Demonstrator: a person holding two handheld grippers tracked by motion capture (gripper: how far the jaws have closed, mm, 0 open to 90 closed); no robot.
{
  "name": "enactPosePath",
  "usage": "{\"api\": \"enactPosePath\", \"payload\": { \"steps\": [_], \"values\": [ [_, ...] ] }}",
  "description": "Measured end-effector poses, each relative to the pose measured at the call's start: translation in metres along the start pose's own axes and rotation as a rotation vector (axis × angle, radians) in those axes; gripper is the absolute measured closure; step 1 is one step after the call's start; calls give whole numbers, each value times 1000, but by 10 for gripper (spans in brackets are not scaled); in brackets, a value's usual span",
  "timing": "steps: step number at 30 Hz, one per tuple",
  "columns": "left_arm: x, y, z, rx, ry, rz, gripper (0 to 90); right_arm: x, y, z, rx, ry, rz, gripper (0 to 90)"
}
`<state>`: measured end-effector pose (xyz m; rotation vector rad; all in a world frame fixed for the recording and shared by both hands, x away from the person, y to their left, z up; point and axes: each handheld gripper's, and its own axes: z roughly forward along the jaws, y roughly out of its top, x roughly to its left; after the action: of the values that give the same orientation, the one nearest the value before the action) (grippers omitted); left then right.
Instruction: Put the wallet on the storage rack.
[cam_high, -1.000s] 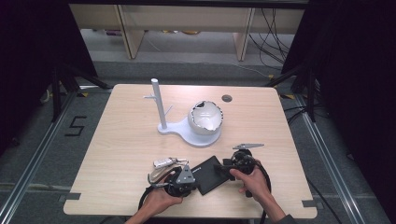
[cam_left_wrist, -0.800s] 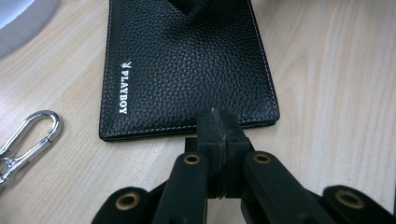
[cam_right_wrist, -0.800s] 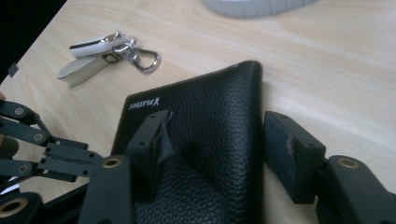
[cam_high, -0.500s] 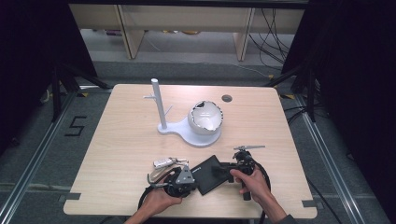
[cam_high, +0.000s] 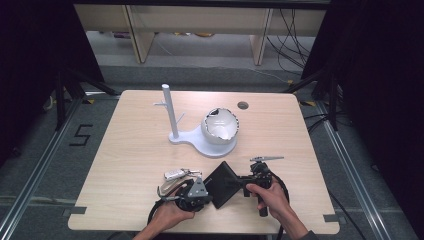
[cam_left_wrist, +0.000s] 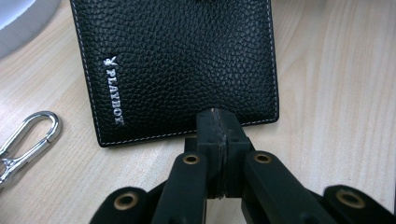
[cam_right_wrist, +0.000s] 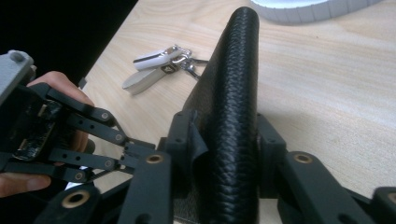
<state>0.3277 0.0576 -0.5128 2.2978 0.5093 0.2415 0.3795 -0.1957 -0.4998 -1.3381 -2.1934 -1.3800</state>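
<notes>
While both claws pinch the wallet (cam_high: 220, 183) | left claw (cam_left_wrist: 218, 133) clamps its corner, right claw (cam_right_wrist: 224, 154) just closed around its spine | wallet lifted edge-up between them, unopened; opening remains.

The high view looks forward and down over the whole table (cam_high: 125, 150); both gripper views sit close at its near edge, sharing the black wallet (cam_left_wrist: 177, 65).

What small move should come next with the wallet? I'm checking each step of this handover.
Probably ease the left tool open. The right tool, whose jaws have just been closing, now clamps the black wallet by its fold, while the left pinches its edge, so both hold it.
</notes>
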Motion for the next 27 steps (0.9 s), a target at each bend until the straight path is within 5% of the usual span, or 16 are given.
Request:
{"api": "enactPosePath", "payload": {
  "steps": [14,15,16,20,22,26,27],
  "values": [
    [0,5,-13,9,-20,31,614,15,2,-5,-51,48,-50,754],
    [0,5,-14,3,-18,19,586,18,2,-5,-52,47,-21,755],
    [0,5,-14,3,-18,19,560,16,3,-7,-65,47,-65,756],
    [-2,2,-26,-24,1,2,448,16,5,-11,-79,40,-77,758],
    [-1,0,-31,-31,4,-4,408,19,6,-14,-73,39,-35,759],
    [0,-7,-41,-35,32,-30,369,14,9,-16,-97,27,-75,759],
    [0,-9,-44,-39,35,-50,360,17,10,-18,-91,43,-36,759]
  ]
}}
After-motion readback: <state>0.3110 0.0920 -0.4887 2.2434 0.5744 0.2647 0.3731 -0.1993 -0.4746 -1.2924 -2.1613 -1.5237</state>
